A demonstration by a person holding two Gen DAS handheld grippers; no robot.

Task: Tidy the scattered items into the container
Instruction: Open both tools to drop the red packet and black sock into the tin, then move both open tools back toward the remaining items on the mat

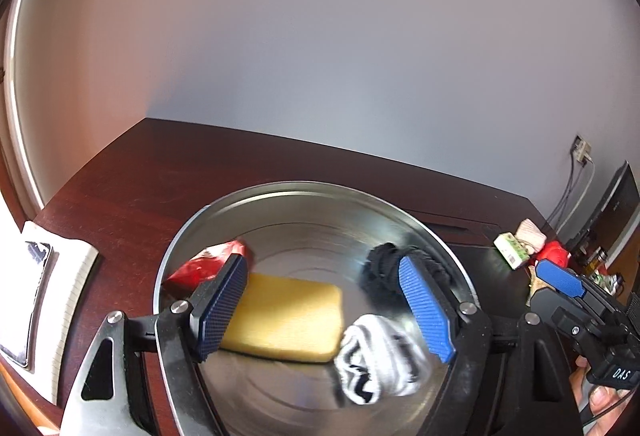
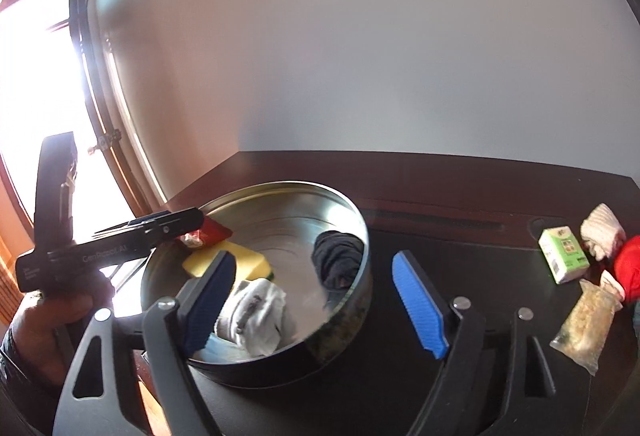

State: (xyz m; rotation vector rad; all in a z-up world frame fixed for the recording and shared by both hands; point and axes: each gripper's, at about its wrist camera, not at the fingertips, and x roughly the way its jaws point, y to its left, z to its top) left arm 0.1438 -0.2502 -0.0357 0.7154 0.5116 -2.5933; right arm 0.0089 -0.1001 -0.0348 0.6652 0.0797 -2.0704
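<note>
- My left gripper [image 1: 324, 306] hangs over the round shiny metal tin [image 1: 280, 195], its blue-padded jaws spread wide with nothing between them.
- My right gripper [image 2: 316, 300] is just as wide apart and empty, one pad over the tin's near rim, the other outside over the dark wooden table [image 2: 460, 195].
- Nearest in the tin lies a balled white sock with black stripes [image 1: 376, 364], touching a yellow rectangular sponge [image 1: 288, 316].
- Beyond those sit a crumpled red packet [image 1: 208, 264] by the left wall and a balled black sock [image 2: 336, 260] by the right wall.
- Out on the table, well to the right of the tin: a clear bag of pale grains [image 2: 588, 320], a small green-and-white carton [image 2: 562, 254], a red bundle [image 2: 630, 268] and a pinkish-white cloth bundle [image 2: 602, 232], clustered together.
- At the far left, a white lined notepad [image 1: 76, 276] lies by the table edge.
</note>
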